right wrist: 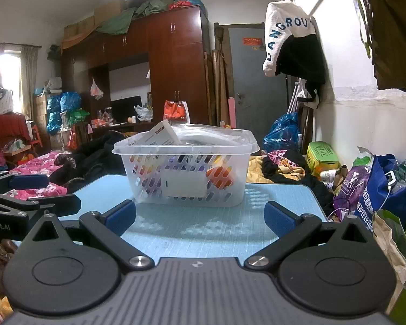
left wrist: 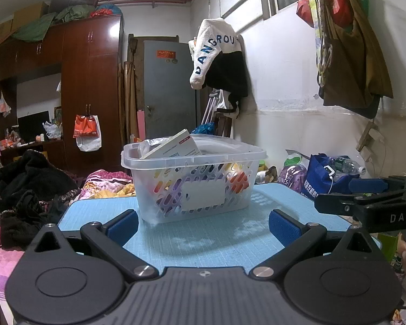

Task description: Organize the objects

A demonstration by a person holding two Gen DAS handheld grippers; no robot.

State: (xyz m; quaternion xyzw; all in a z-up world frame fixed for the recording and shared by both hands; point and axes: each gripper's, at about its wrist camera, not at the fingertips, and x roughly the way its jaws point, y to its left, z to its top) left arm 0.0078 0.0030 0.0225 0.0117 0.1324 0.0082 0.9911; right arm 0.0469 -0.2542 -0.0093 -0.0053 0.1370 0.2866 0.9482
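The left tool (left wrist: 203, 226) is spread wide with nothing between its blue pads, low over the near edge of the blue desk (left wrist: 203, 243) and aimed squarely at the basket. The right tool (right wrist: 200, 218) is spread just as wide and equally empty, level with its partner; each shows at the margin of the other's view, so the two hang side by side, apart from the basket. That matched, open stance looks like a resting pose, either before anything is picked up or after everything has gone in.

Ahead of both tools the translucent perforated basket (left wrist: 193, 181) stands upright on the desk, toward its far half, well apart from the fingertips. It is the collecting place: a white box (left wrist: 173, 147) leans tilted against its rim, sticking out above it, and orange, purple and yellow items show through the slotted wall, too obscured to name. The desk surface between tools and basket carries nothing loose, so judging from this, the sorting seems largely done.

Beyond the desk lie a cluttered bed (right wrist: 48, 162) and a wardrobe (right wrist: 176, 67).
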